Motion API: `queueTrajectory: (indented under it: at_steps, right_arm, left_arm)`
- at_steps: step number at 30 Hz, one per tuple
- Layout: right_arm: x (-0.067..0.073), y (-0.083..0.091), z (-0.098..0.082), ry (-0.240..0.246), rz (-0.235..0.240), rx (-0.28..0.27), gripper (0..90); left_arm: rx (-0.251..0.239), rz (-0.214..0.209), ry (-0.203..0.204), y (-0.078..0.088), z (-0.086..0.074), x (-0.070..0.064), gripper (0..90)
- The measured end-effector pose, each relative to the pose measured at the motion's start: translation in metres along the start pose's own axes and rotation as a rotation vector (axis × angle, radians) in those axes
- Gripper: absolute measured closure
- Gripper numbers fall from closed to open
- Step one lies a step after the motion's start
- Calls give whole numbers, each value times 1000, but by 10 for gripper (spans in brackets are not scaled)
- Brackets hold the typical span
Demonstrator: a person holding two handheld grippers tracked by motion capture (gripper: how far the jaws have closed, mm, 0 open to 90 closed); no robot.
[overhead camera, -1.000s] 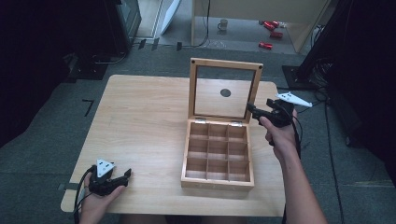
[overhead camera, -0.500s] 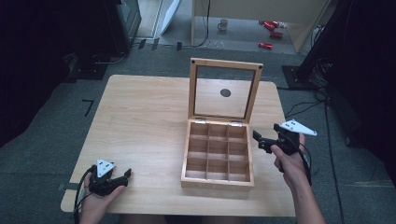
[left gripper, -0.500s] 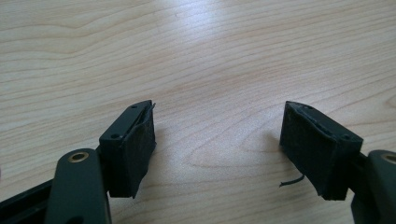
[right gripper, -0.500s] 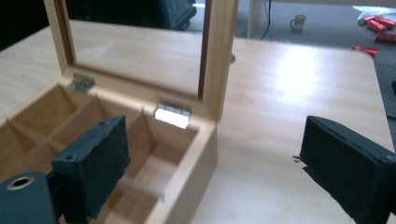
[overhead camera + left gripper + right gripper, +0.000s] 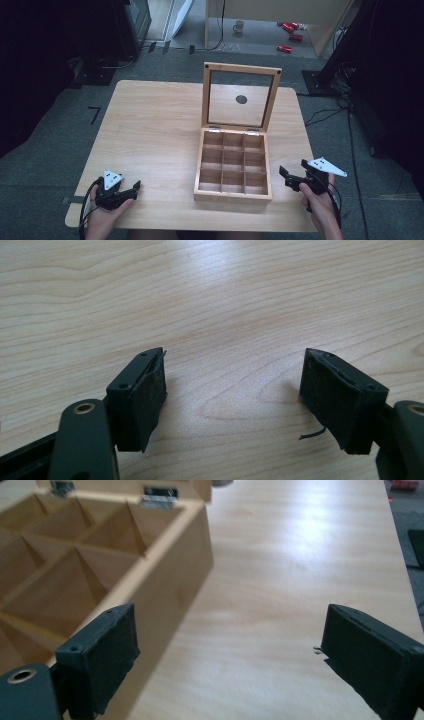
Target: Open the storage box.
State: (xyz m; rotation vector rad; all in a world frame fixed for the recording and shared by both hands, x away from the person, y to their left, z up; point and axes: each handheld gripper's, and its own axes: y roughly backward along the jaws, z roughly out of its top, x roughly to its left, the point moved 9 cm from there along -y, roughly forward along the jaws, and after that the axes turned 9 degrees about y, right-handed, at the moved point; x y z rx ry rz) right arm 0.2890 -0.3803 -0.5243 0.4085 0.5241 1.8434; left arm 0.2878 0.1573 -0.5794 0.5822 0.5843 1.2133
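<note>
At the near left corner of the pale wood-grain table [image 5: 150, 125], the person's left hand [image 5: 100, 217] holds the left gripper [image 5: 131, 189], a black two-jaw tool with a grey three-cornered plate on top, low over the tabletop and aimed rightwards; in the left gripper view its jaws stand wide apart over bare wood with nothing between them, and a short loose thread hangs from one pad. At the near right edge, the right hand [image 5: 317, 205] grips the right gripper [image 5: 285, 177], of the same make, which points left toward the light wooden box with nine square compartments [image 5: 232, 162]. In the right gripper view its jaws are likewise spread and empty; one jaw overlaps the box's outer side wall in that picture, though whether it touches the wall cannot be told, and the other sits over bare table. The box stands right of the table's middle, toward the near edge, its glass-paned wooden-framed lid [image 5: 241, 97] swung up and standing upright on two metal hinges at the far side, and all its compartments look empty. Around the table lies grey carpet, with dark equipment at both sides, cables on the floor at the right, and farther back a mug and some red cans by a light wooden cabinet. Compared with a second ago, the right gripper has drawn back from beside the raised lid to the near right edge, while the left gripper lies where it was and the lid stands as before.
</note>
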Motion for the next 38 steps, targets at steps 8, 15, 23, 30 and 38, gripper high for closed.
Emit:
queueTrajectory:
  at_steps: [8,15,23,30,38]
  right_arm:
    - [-9,8,-43,-15,-26,63,81]
    - [-10,13,-71,-8,-45,129,81]
    - [-12,13,-82,14,-104,185,78]
    - [-10,10,-83,44,-121,201,51]
    - [-9,10,-82,52,-110,200,51]
  left_arm:
    - [-1,-2,-2,0,0,0,273]
    - [12,1,-10,-1,-1,-1,190]
    - [15,-3,-11,-1,-1,-1,182]
    - [13,-3,-11,-1,-1,-1,183]
    - [14,-8,-13,-2,-1,-2,182]
